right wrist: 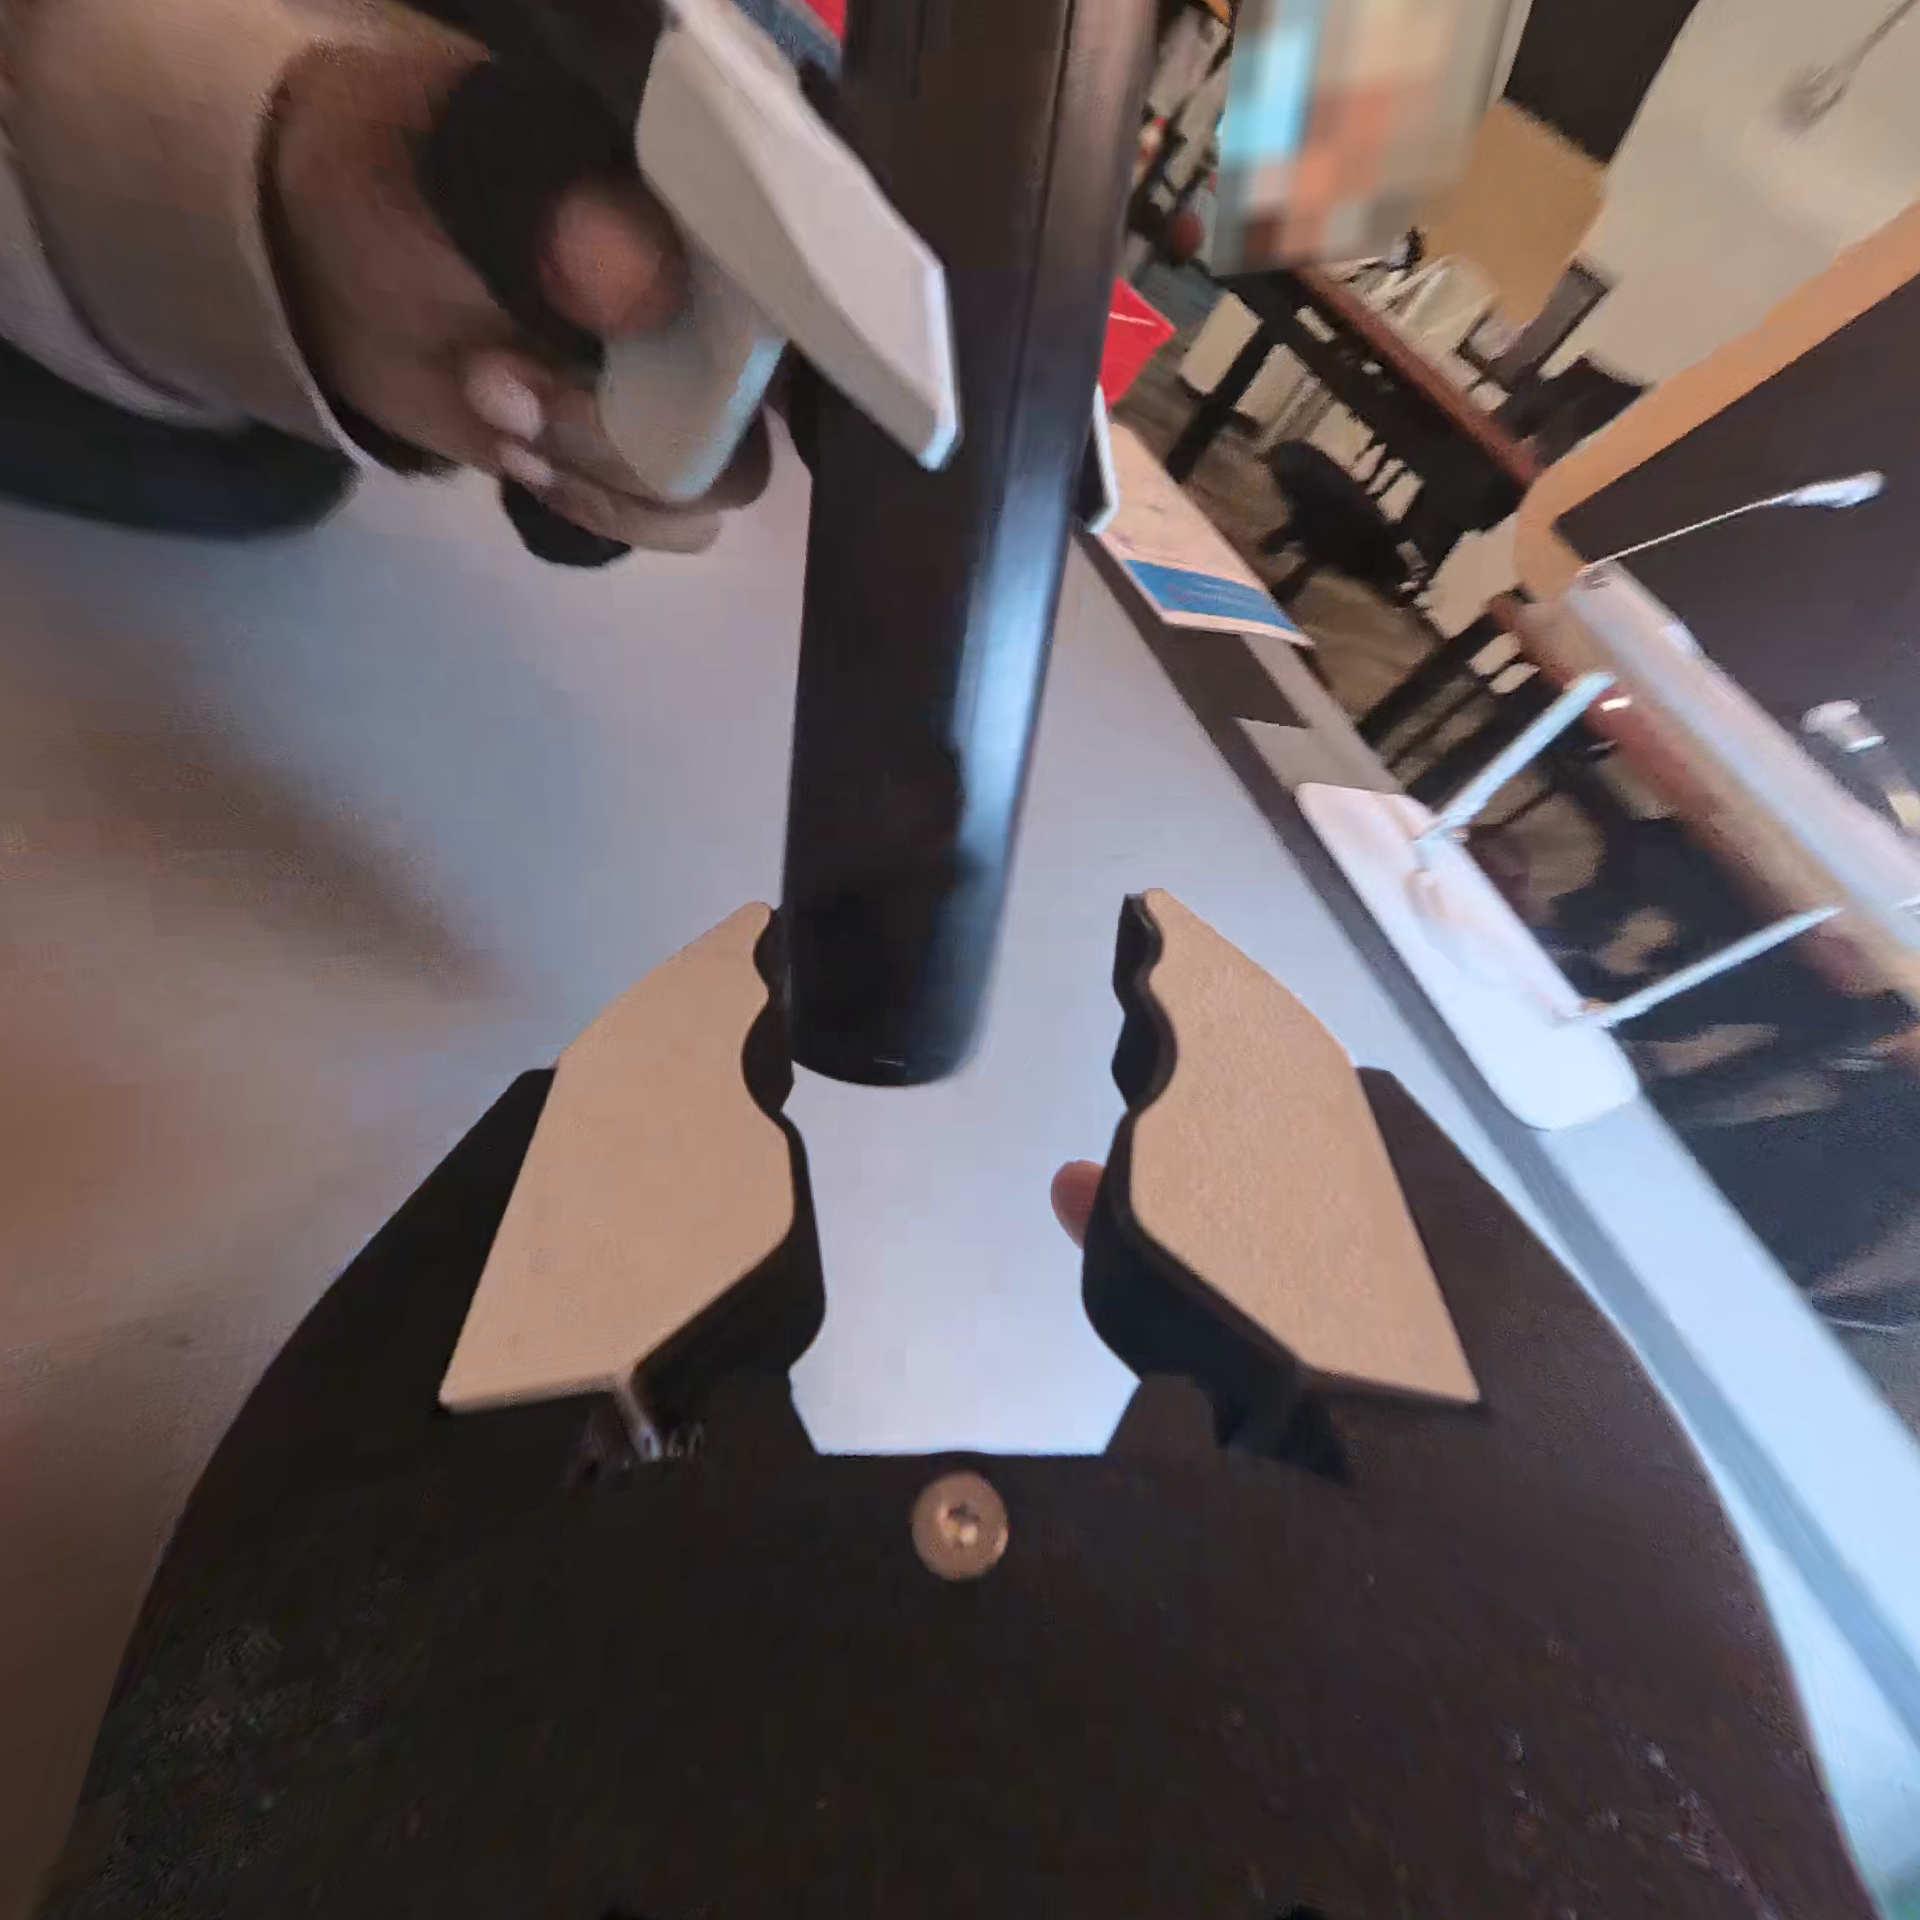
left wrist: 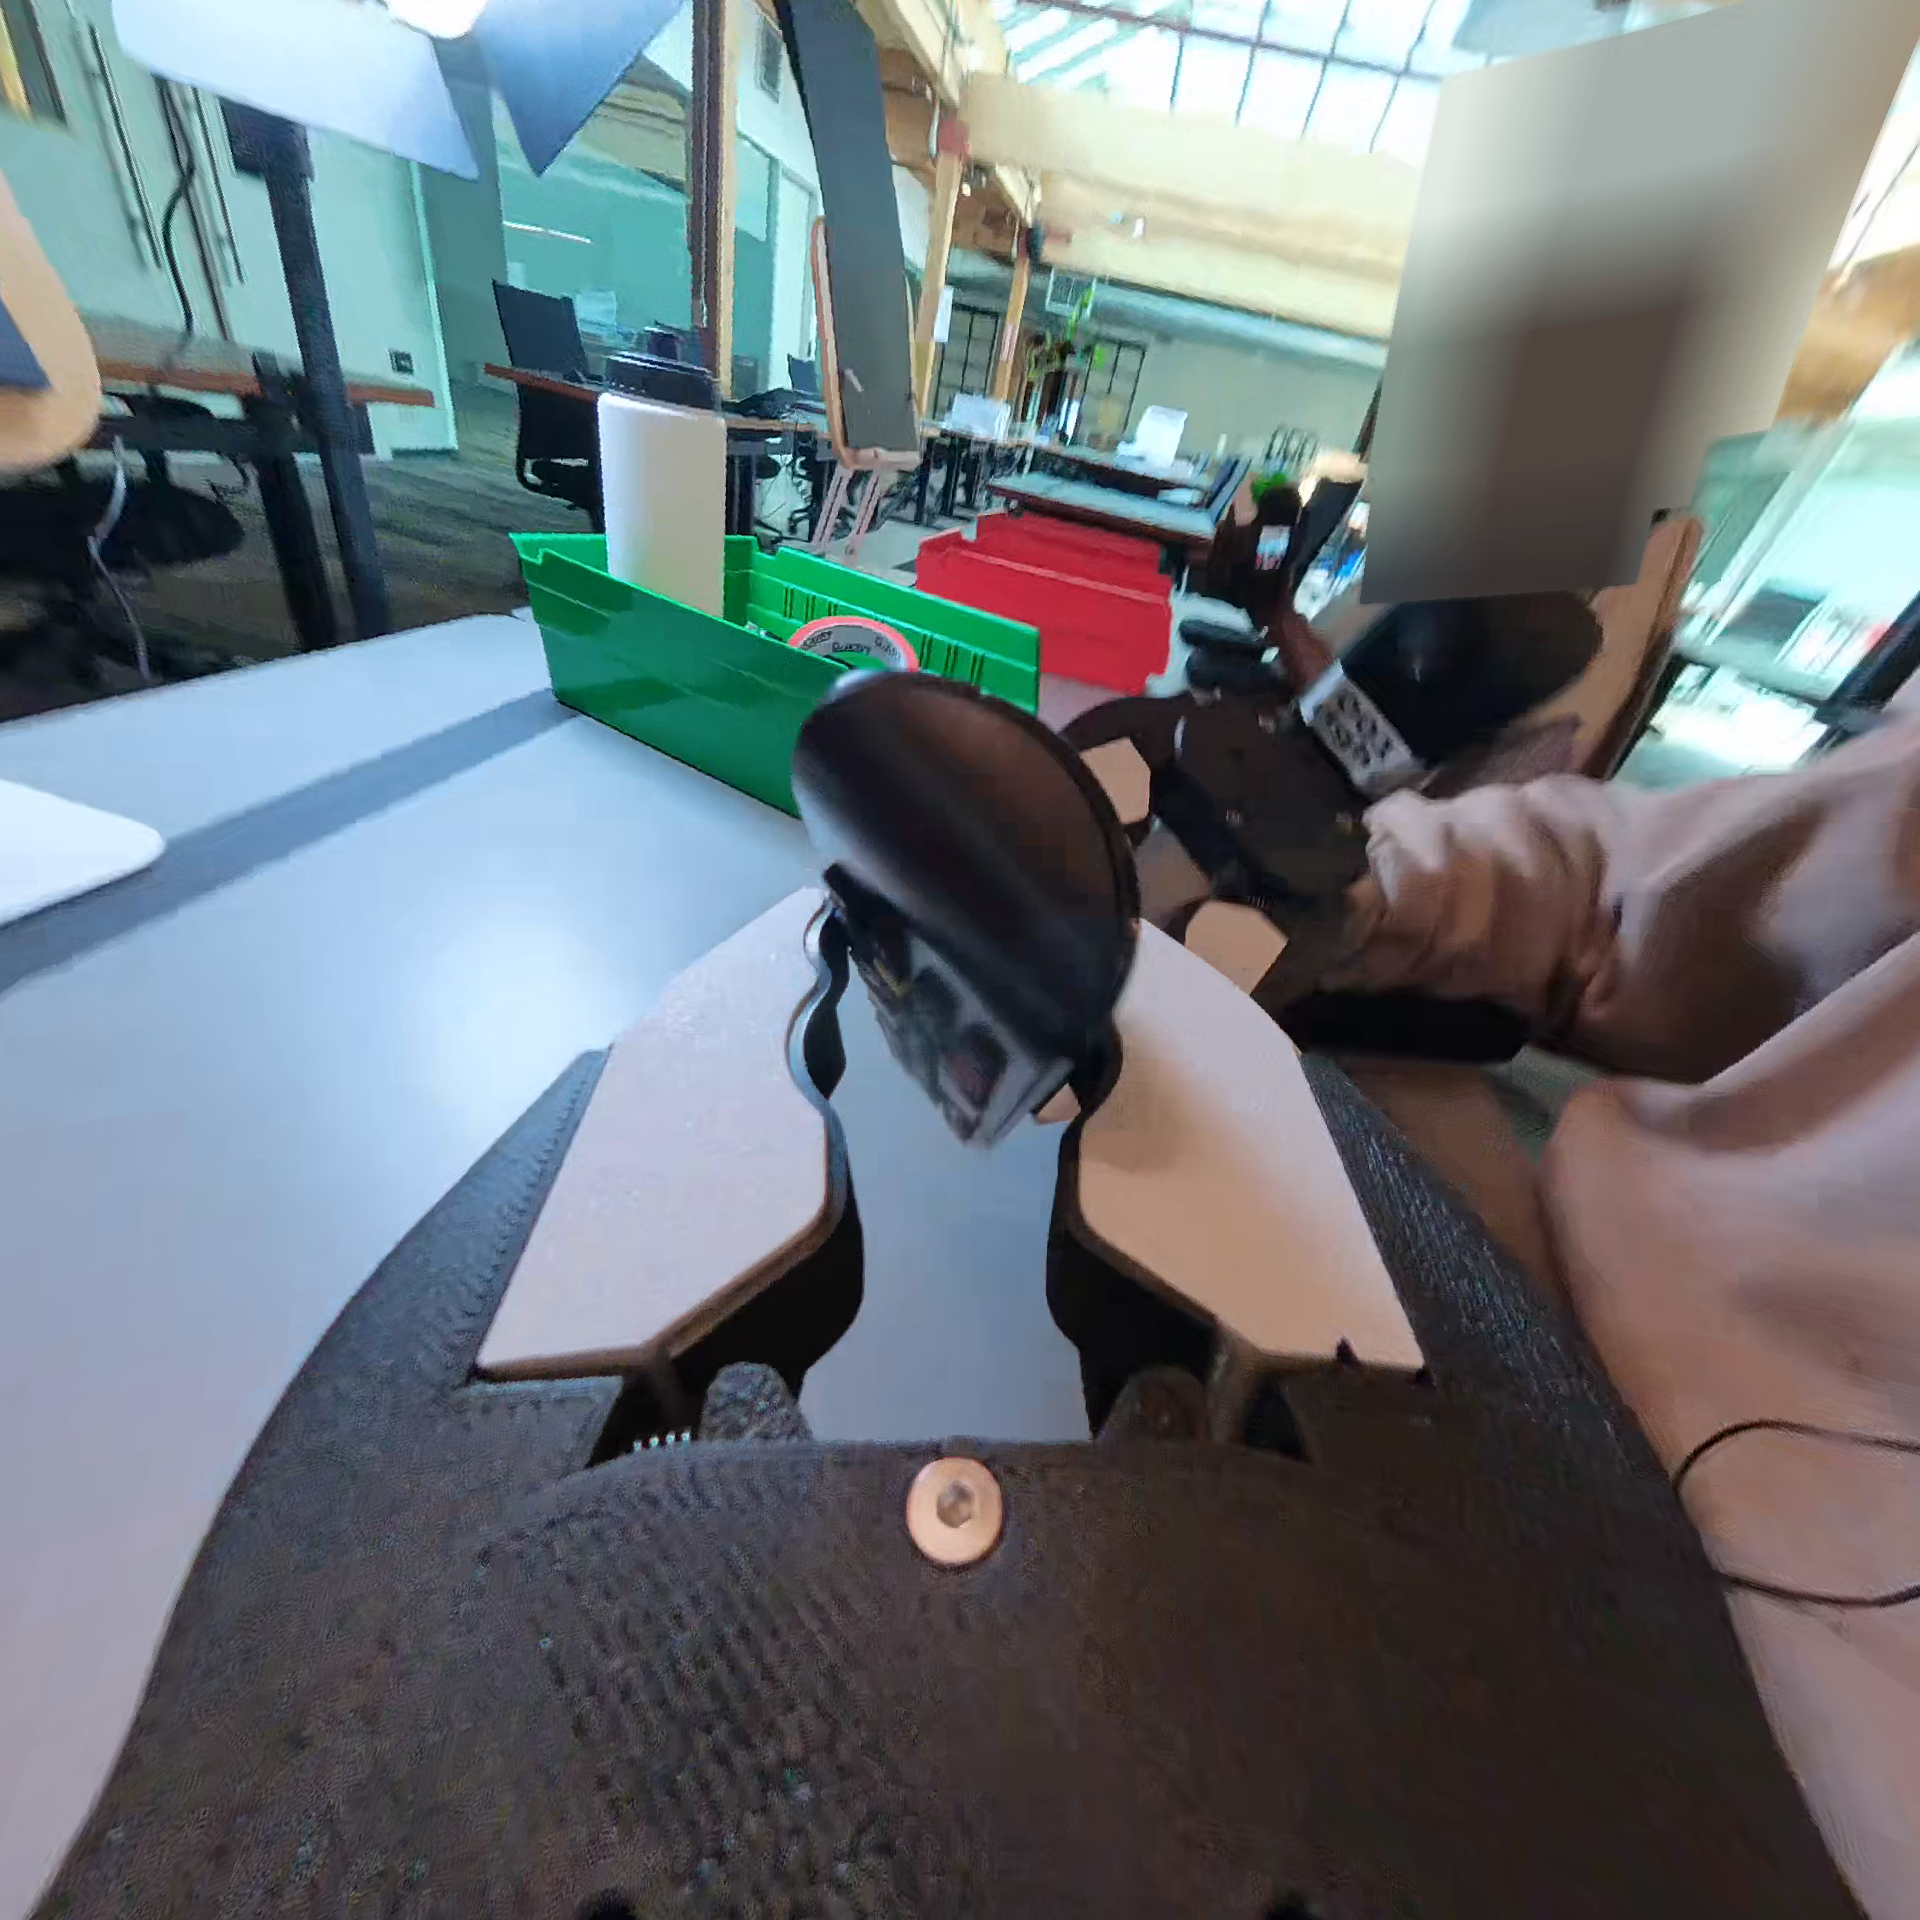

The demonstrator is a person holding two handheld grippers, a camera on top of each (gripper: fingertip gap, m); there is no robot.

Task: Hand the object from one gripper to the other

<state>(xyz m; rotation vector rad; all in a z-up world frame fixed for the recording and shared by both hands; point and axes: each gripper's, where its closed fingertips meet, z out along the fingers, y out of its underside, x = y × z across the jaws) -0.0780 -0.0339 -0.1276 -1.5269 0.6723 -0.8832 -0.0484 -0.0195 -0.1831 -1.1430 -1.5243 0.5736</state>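
The left gripper (left wrist: 951, 997) is clamped on a long black tube-like object (right wrist: 914, 665) held above the grey table (right wrist: 582, 727), whose free end sits off-centre between the right gripper's (right wrist: 951, 997) spread fingers, risking a one-sided, slipping grasp.

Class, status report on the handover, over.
Left hand-held gripper shut on black tube. Right hand-held gripper open around tube's end. Nothing blocking.

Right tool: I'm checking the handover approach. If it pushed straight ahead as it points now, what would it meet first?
The black cylindrical object. Its end already sits between the open right tool fingertips, close against one finger; contact is unclear. The left tool grips it farther along.
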